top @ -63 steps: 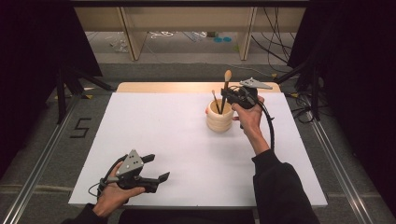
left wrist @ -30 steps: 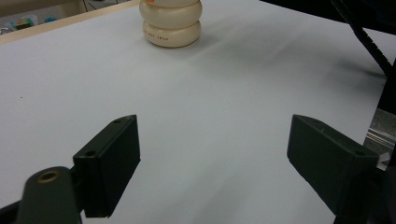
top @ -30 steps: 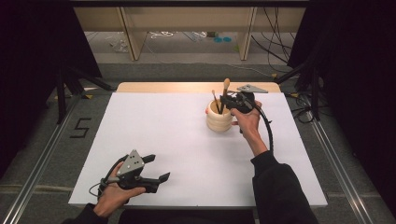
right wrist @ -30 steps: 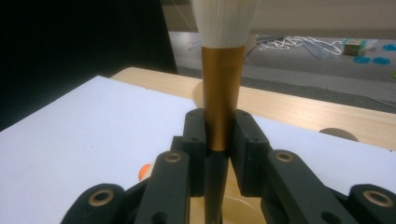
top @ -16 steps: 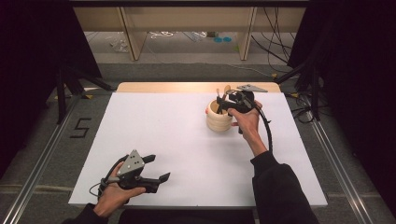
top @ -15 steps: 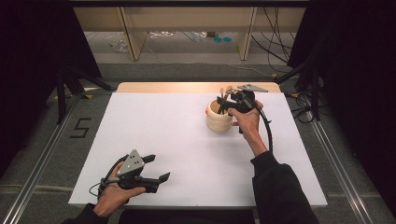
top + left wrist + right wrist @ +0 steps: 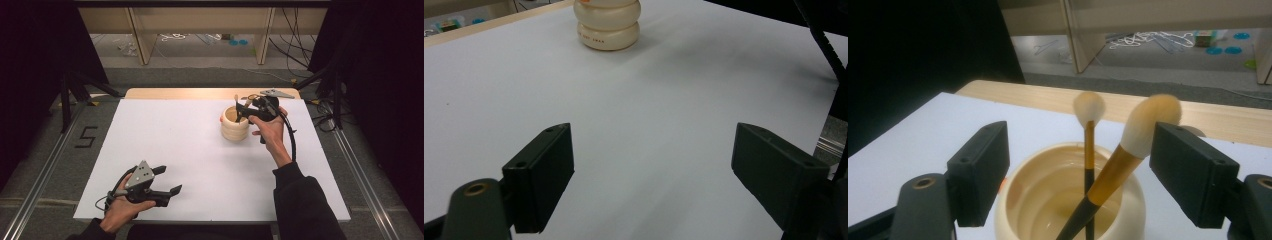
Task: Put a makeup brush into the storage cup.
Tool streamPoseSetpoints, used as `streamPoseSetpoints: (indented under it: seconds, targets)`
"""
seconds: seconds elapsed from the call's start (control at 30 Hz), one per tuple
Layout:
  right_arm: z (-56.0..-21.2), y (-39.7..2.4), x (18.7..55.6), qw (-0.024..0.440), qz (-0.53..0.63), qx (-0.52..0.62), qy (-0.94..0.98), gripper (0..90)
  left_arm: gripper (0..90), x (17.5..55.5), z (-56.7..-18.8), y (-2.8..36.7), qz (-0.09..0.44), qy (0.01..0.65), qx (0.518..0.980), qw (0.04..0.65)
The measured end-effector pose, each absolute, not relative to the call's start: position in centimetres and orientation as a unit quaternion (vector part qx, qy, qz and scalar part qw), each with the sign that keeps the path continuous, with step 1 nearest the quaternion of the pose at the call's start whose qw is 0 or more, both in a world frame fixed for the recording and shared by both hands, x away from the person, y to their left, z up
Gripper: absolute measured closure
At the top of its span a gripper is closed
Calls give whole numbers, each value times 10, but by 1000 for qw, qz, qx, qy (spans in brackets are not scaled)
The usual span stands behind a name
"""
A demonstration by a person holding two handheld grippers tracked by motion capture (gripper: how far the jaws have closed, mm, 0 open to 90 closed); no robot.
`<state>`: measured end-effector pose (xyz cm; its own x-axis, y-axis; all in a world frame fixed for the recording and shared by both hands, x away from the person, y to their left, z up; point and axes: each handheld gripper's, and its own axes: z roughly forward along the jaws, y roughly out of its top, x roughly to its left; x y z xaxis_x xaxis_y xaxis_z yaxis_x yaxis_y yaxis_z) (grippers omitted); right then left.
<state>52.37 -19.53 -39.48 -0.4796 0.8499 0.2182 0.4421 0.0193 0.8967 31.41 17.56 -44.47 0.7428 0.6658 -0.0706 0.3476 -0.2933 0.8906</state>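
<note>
Cream ribbed pot [image 7: 235, 124] stands on the white table [image 7: 190, 150] toward its far right, holding two brushes: a slim one [image 7: 1088, 145] upright, a thicker one [image 7: 1128, 155] leaning. Right gripper [image 7: 248, 109] hovers at the pot, jaws wide, empty. Left gripper [image 7: 165, 185] rests near the front edge, jaws wide, empty.

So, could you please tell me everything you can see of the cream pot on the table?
The cream pot is a squat, round holder with a ribbed outside, like stacked rings, and a glossy, ceramic-looking finish. It stands upright on the white table, toward the far right side. Its mouth is open and holds two makeup brushes, a slim brush standing nearly upright and a thicker brush leaning against the rim. The right tongs hover open just above it, jaws apart on either side of the brushes, touching neither.
</note>
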Motion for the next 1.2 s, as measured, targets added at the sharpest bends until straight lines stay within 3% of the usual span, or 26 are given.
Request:
streamPoseSetpoints:
  seconds: [0.6, 1.2]
  targets:
    - [-391, -193, 496, 207, 514, 457, 695, 208, 170, 315, -444, 178, 163, 315, 789, 502]
    - [-396, -180, 460, 181, 527, 427, 712, 201, 170, 316, -443, 178, 161, 327, 783, 504]
